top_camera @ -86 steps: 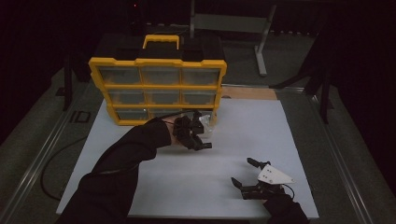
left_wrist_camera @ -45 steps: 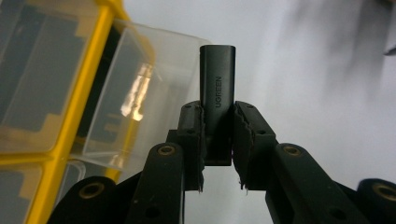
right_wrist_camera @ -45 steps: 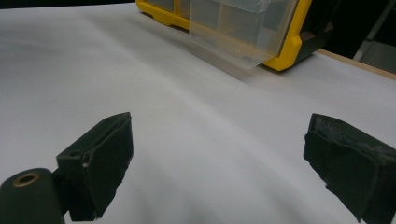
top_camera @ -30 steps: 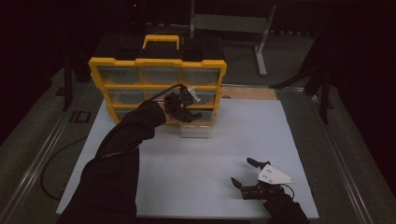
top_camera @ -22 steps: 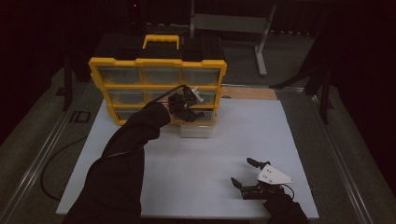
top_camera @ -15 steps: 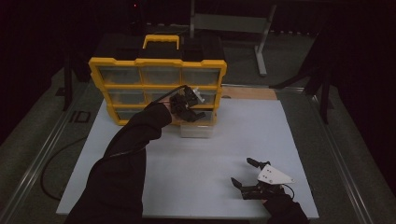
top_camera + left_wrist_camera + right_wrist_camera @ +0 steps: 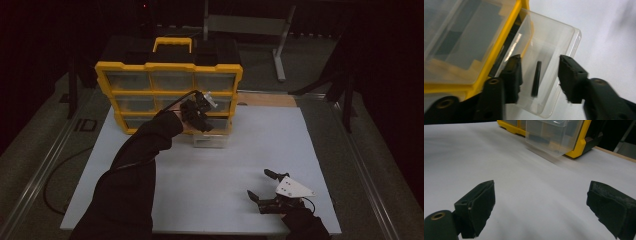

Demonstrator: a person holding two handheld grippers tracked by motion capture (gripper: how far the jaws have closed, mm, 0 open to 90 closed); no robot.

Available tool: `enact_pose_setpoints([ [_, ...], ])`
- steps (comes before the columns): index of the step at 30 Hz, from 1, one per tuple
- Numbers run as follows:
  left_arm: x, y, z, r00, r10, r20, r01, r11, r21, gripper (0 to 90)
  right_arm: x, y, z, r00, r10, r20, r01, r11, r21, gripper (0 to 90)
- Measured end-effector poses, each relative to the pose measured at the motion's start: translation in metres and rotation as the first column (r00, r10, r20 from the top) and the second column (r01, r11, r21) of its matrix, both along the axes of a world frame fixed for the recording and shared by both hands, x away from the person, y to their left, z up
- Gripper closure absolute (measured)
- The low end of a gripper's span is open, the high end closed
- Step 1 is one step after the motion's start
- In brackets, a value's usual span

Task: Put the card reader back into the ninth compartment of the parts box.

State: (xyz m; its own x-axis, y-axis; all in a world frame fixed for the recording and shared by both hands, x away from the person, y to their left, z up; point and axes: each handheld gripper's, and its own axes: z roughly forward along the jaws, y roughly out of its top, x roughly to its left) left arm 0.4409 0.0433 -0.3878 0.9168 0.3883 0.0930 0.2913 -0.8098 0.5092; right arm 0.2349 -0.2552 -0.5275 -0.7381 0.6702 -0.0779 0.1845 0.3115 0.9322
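Left gripper (image 7: 539, 77) hovers over pulled-out clear drawer (image 7: 554, 50) of yellow organizer (image 7: 170, 95), jaws part open, gripping nothing; black flat piece (image 7: 536, 78) inside. Right gripper (image 7: 277, 192) wide open, empty, parked on white table (image 7: 210, 185), clear of work.

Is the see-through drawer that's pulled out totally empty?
No, the left gripper view shows a thin black piece lying inside the clear drawer.

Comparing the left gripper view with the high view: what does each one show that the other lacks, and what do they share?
The left gripper view reveals a thin black part lying inside the pulled-out clear drawer. The high view adds the open right gripper, the white table and the organizer's yellow handle. Both show the yellow organizer and the open left gripper over the drawer.
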Motion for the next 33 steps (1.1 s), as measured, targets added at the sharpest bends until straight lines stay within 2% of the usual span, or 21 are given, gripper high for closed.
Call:
enact_pose_setpoints([
  [3,-0.003,0.002,0.003,1.0,0.004,-0.005,-0.004,0.9997,-0.024,42.9,0.0,0.0,0.0,1.0,0.0,0.002,0.0,1.0,0.0,8.5],
  [8,-0.008,0.007,0.006,0.9998,0.019,0.004,-0.019,0.9992,-0.035,29.3,0.0,0.0,0.0,1.0,-0.002,0.0,0.002,1.0,0.0,8.4],
  [11,-0.01,0.01,0.007,0.9997,0.026,-0.005,-0.026,0.9987,-0.043,20.1,0.0,0.0,0.0,1.0,-0.001,0.003,0.001,1.0,-0.001,8.4],
  [12,-0.013,0.014,0.009,0.9998,0.019,-0.009,-0.02,0.9985,-0.05,20.1,0.0,0.0,0.0,1.0,-0.001,0.003,0.001,1.0,-0.002,8.4],
  [13,-0.015,0.015,0.009,0.9997,0.022,-0.012,-0.022,0.9981,-0.057,13.8,0.0,0.0,0.0,1.0,-0.002,0.0,0.002,1.0,0.0,8.4],
  [14,-0.016,0.017,0.009,0.9996,0.02,-0.023,-0.021,0.9974,-0.069,13.3,0.0,0.0,0.0,1.0,-0.002,0.0,0.002,1.0,0.0,8.4],
  [16,-0.017,0.02,0.008,0.999,-0.002,-0.045,-0.001,0.9973,-0.073,3.8,0.0,0.0,0.0,1.0,-0.001,0.001,0.001,1.0,-0.003,8.4],
  [17,-0.018,0.022,0.008,0.9989,-0.006,-0.046,0.003,0.9973,-0.073,2.3,0.0,0.0,0.0,1.0,-0.001,0.002,0.001,1.0,-0.004,8.4],
  [21,-0.022,0.029,0.006,0.9992,-0.009,-0.038,0.006,0.9973,-0.073,0.3,0.0,0.0,0.0,1.0,-0.004,0.001,0.004,1.0,-0.001,8.4],
  [23,-0.024,0.032,0.004,0.9985,-0.017,-0.052,0.012,0.9958,-0.091,0.3,0.0,0.0,0.0,1.0,-0.005,-0.001,0.005,1.0,0.001,8.4],
  [27,-0.028,0.039,-0.001,0.9992,-0.012,-0.037,0.008,0.9954,-0.095,0.2,0.0,0.001,0.0,1.0,-0.001,0.003,0.001,1.0,-0.005,8.4],
  [29,-0.028,0.043,-0.002,0.9986,-0.011,-0.051,0.006,0.9943,-0.106,0.2,0.0,0.0,0.0,1.0,-0.003,-0.001,0.003,1.0,-0.002,8.4],
  [33,-0.029,0.05,-0.003,0.9985,-0.004,-0.054,-0.003,0.9924,-0.123,0.2,0.0,0.0,0.0,1.0,-0.002,0.0,0.002,1.0,-0.004,8.4],
])
